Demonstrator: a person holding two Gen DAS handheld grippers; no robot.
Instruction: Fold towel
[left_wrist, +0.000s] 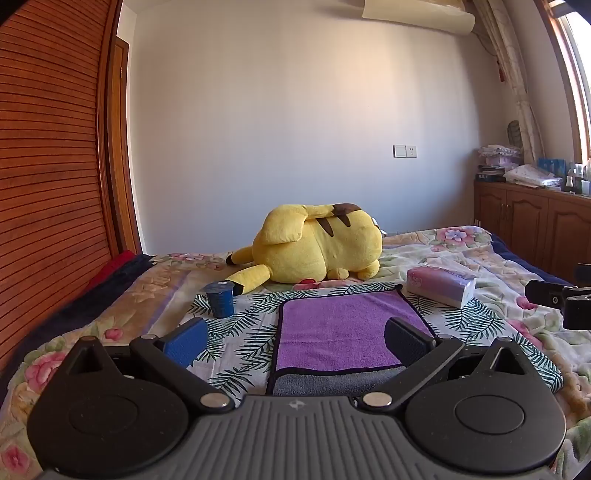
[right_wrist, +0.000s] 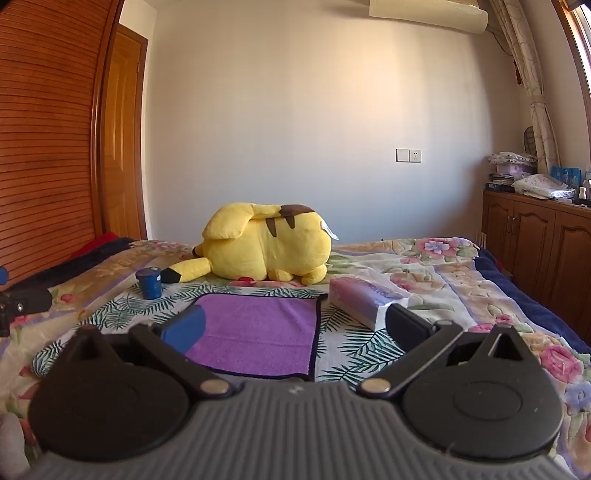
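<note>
blue cup (left_wrist: 220, 299) centre-left of left view, upright on the bed (left_wrist: 480, 254) | left claw (left_wrist: 295, 341) wide, holding nothing | purple towel (left_wrist: 343, 332) in lower centre, flat on leaf-print cloth (grey underside shows at near edge) | yellow plush (left_wrist: 317, 247) behind it | tissue pack (left_wrist: 441, 286) right of towel | right claw (right_wrist: 295, 328) wide, holding nothing

Left tool (left_wrist: 295, 338), right tool (right_wrist: 295, 328): black linkages, silver rivets, ribbed grey housing, one blue pad each.
</note>
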